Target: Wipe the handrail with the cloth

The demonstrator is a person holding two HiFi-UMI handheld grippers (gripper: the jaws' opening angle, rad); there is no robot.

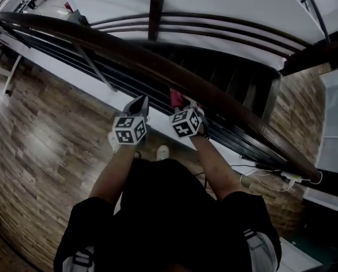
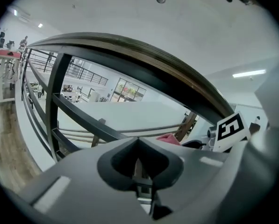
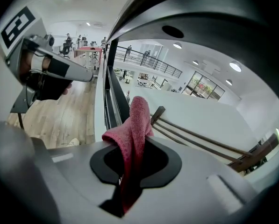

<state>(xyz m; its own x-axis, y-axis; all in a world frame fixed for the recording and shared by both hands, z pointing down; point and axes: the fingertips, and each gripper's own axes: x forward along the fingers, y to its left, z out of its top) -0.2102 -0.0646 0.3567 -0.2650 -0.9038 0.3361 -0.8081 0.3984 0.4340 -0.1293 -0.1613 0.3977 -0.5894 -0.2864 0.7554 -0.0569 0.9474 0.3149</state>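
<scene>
1. This is an upper landing with a wood-plank floor (image 1: 38, 129). A black metal railing (image 1: 95, 67) guards the edge, and a dark staircase (image 1: 231, 78) drops away beyond it.
2. The handrail (image 1: 157, 67) caps that railing. It is a long brown curve whose axis runs from the person's far left across to the near right.
3. The person stands right up against it, with both grippers held on the near side of the rail and just below its top.
4. The right gripper (image 1: 180, 102) is clamped on the cloth (image 1: 174, 97). This is a pink rag whose free end sticks up out of the jaws towards the rail.
5. In the right gripper view the rail arcs overhead, so the cloth sits under and just short of it. I can't tell whether it touches.
6. The left gripper (image 1: 140, 101) is just beside the right one, with its jaws closed together on nothing.
7. To my eye the wipe hasn't properly begun. The cloth-bearing right gripper is the nearer one, and it needs to go up and forward onto the rail, then slide along that left-to-right line.
</scene>
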